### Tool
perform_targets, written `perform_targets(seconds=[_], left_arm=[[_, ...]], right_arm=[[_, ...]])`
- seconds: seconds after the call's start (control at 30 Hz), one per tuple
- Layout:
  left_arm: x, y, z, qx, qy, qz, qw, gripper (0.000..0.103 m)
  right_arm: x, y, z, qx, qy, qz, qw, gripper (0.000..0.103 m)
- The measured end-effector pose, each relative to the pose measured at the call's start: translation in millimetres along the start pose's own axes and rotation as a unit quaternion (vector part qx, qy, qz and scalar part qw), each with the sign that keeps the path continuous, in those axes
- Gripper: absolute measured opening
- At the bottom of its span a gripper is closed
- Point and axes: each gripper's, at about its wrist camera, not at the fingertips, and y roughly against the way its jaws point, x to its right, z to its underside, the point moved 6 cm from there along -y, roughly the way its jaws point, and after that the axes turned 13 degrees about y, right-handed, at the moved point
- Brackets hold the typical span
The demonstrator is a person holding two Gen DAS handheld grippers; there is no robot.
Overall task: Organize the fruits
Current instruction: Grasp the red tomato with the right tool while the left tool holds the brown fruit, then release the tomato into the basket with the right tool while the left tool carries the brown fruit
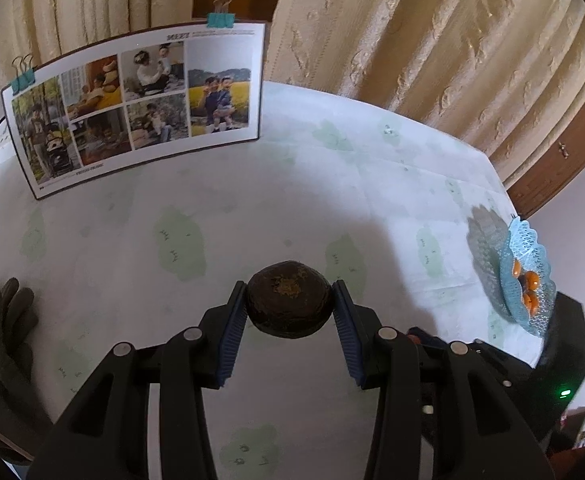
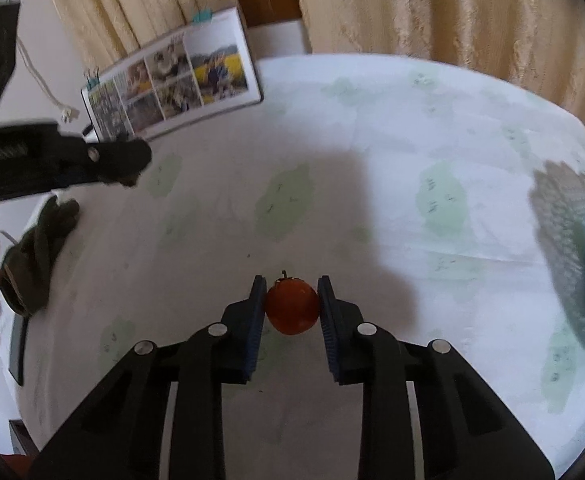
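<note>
Left wrist view: left gripper [image 1: 290,306] pinches a dark brown round fruit [image 1: 288,304], pads on both sides, held clear of the table [image 1: 252,200]. Right wrist view: right gripper [image 2: 291,304] pinches a small red fruit [image 2: 291,307] with a short stem, also held above the cloth.

Blue lace basket [image 1: 526,280] sits at the far right table edge, already holding a few orange fruits [image 1: 528,290]. Only its rim shows in the right view, and that view is motion-blurred.

My read: transport step, both fruits bound for the basket.

- Right goes first; it's nearer the basket.
- Keep the squeeze light on the red one; it looks soft.
- Lower into a free spot beside the orange fruits and release low so nothing rolls.
- The basket sits close to the edge, so don't nudge it.
- Keep the left arm back until the right one clears.
</note>
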Motion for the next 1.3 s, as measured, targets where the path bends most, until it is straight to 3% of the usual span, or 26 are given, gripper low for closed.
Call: perform_targets(seconds=[0.23,0.57,0.83,1.07,1.13,1.2,1.3], left_arm=[[27.9,0.7,1.9,0.002,-0.014,0.011,0.9998,0.043],[85.6,-0.8,17.5,-0.002,-0.048,0.032,0.9983,0.043],[114.3,2.1,29.0,0.000,-0.060,0.032,0.9977,0.043],[134.6,6.0,39.7,0.002,-0.063,0.028,0.9976,0.043],[142.1,6.2,43.8,0.002,-0.066,0.027,0.9975,0.043],[149.9,6.6,47.4,0.002,-0.069,0.027,0.9972,0.043],[166.0,5.8,52.6,0.001,-0.077,0.032,0.9965,0.043]], right_arm=[[49.2,58.3,-3.1,0.046,-0.045,0.039,0.997,0.027],[162.1,135.9,18.0,0.088,-0.129,0.133,0.979,0.027],[232.1,147.5,32.5,0.078,-0.148,0.176,0.970,0.027],[272.0,133.4,36.2,0.058,-0.149,0.176,0.971,0.028],[278.1,133.6,36.9,0.060,-0.152,0.171,0.972,0.035],[283.4,141.2,37.0,0.072,-0.154,0.172,0.970,0.068],[288.4,161.2,40.8,0.092,-0.156,0.181,0.967,0.069]])
